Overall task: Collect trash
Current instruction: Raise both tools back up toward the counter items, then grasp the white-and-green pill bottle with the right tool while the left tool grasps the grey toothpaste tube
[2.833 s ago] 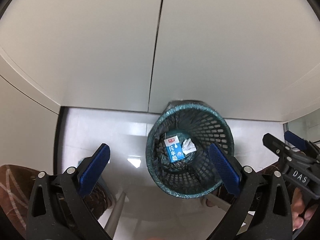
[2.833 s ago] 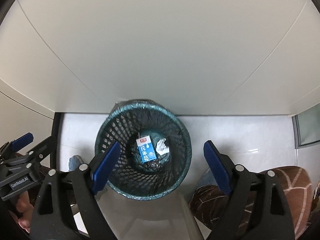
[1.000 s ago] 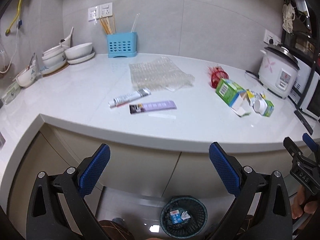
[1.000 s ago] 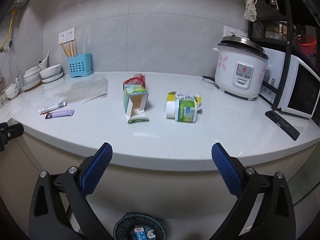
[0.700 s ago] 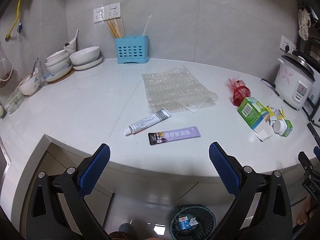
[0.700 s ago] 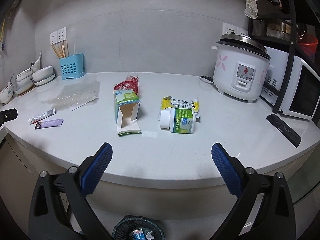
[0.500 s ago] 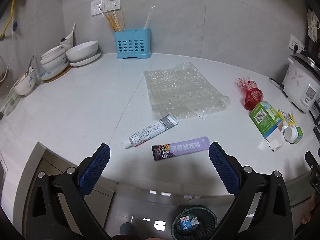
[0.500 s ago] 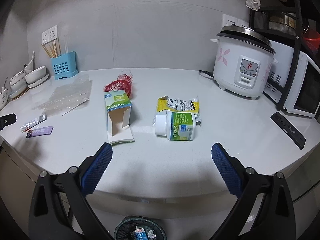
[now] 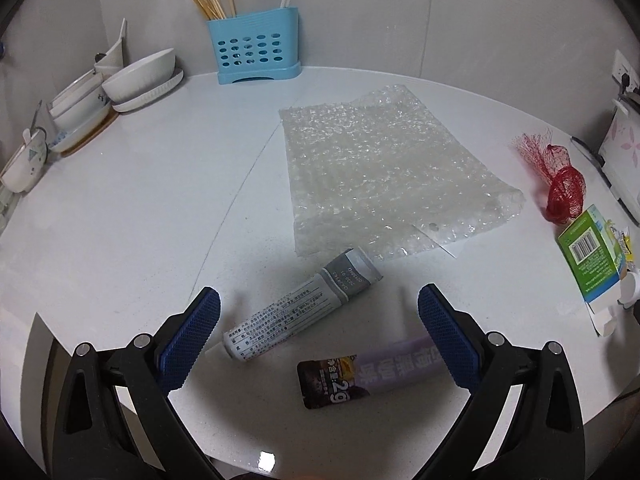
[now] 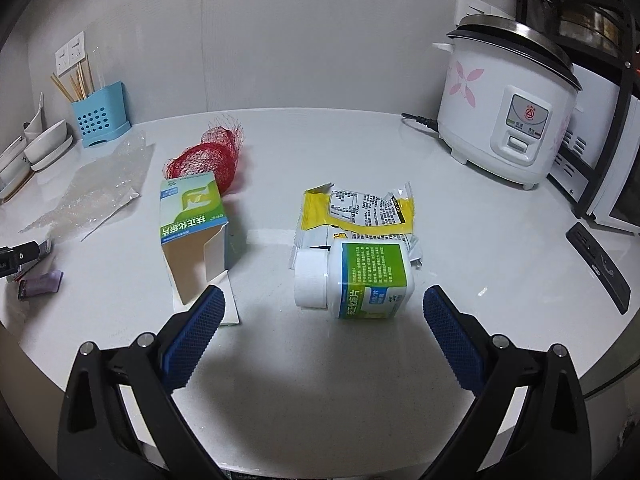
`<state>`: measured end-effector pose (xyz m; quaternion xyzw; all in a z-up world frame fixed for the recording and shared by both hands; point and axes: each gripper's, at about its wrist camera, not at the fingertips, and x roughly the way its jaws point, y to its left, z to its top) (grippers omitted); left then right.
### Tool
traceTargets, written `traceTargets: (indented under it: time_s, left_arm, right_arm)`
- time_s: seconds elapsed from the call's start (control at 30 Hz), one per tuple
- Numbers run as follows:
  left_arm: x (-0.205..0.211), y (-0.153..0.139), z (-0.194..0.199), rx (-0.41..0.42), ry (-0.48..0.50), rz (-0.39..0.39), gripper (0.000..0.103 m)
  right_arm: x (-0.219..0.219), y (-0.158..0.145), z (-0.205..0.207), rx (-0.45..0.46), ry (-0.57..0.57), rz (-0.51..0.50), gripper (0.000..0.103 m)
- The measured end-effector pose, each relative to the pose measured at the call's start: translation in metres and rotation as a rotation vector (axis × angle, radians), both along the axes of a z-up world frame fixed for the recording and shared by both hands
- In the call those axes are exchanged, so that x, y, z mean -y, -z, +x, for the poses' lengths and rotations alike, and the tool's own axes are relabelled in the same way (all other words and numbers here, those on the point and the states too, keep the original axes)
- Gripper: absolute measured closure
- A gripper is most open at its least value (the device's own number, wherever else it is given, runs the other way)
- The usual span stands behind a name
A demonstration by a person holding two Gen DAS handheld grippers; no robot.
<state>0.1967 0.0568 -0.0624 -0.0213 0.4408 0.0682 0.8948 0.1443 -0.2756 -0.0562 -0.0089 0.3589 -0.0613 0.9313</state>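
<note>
Countertop (image 9: 120, 208), tube (image 9: 300, 312) between left tongs (image 9: 318, 328)

Left gripper (image 9: 319, 328) over white counter (image 9: 140, 208), jaws spread wide. Between blue pads: grey tube (image 9: 300, 316) lying diagonal; purple packet (image 9: 368, 372) just nearer, right. Bubble wrap sheet (image 9: 384, 176) beyond. Red mesh (image 9: 560, 184), green box (image 9: 592, 256) far right. Blue holder (image 9: 256, 52), bowls (image 9: 136, 80) far left.

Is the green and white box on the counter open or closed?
Open. The box lies on its side on the counter, its end flaps folded out and the bare, empty inside showing.
</note>
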Motion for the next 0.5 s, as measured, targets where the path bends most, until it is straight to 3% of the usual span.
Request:
traceTargets:
  time_s: [0.13,0.33,0.5]
  left_arm:
    - [-0.002,0.006,0.006,-0.016,0.005,0.008,0.006]
    - [-0.001,0.016,0.013,-0.055,0.008,0.025,0.018]
    - [-0.001,0.013,0.011,-0.071,0.022,-0.007,0.037]
  right_arm:
    - [0.005,0.005,0.012,-0.031,0.009,0.025,0.008]
    - [0.005,0.009,0.024,-0.046,0.021,0.026,0.008]
    - [0.010,0.010,0.031,-0.046,0.059,0.010,0.008]
